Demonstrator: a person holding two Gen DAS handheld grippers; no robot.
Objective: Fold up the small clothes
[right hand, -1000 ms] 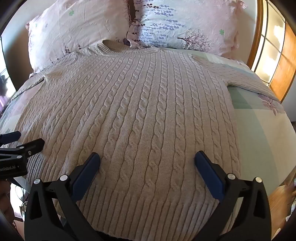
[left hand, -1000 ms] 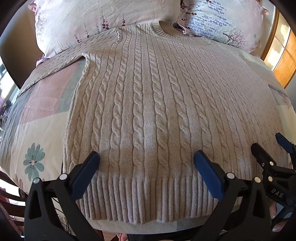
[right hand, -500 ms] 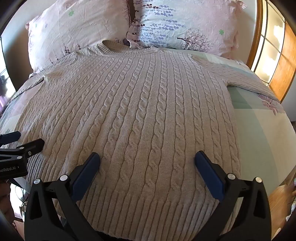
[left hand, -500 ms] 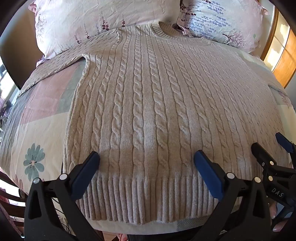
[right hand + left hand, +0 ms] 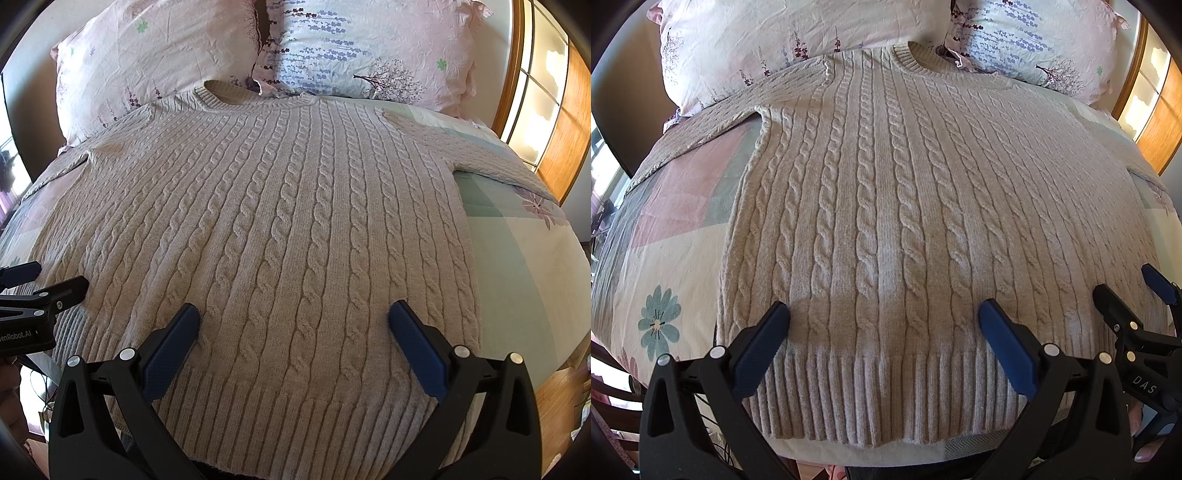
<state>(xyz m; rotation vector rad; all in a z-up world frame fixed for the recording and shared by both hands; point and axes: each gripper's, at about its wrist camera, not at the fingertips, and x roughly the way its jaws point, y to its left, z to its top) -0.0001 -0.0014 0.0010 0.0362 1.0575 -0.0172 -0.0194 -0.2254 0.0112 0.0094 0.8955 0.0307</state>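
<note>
A beige cable-knit sweater (image 5: 886, 206) lies flat and face up on the bed, neck toward the pillows, ribbed hem toward me. It also fills the right wrist view (image 5: 280, 229). Its sleeves spread out to the left (image 5: 713, 122) and right (image 5: 491, 162). My left gripper (image 5: 884, 314) is open and empty, hovering over the hem's left half. My right gripper (image 5: 294, 314) is open and empty over the hem's right half. Each gripper shows at the edge of the other's view, the right one (image 5: 1137, 295) and the left one (image 5: 40, 280).
The sweater lies on a patchwork flowered bedsheet (image 5: 665, 258). Two flowered pillows (image 5: 155, 59) (image 5: 373, 55) stand at the head of the bed. A wooden-framed window (image 5: 543, 99) is at the right. The bed's near edge runs just under the hem.
</note>
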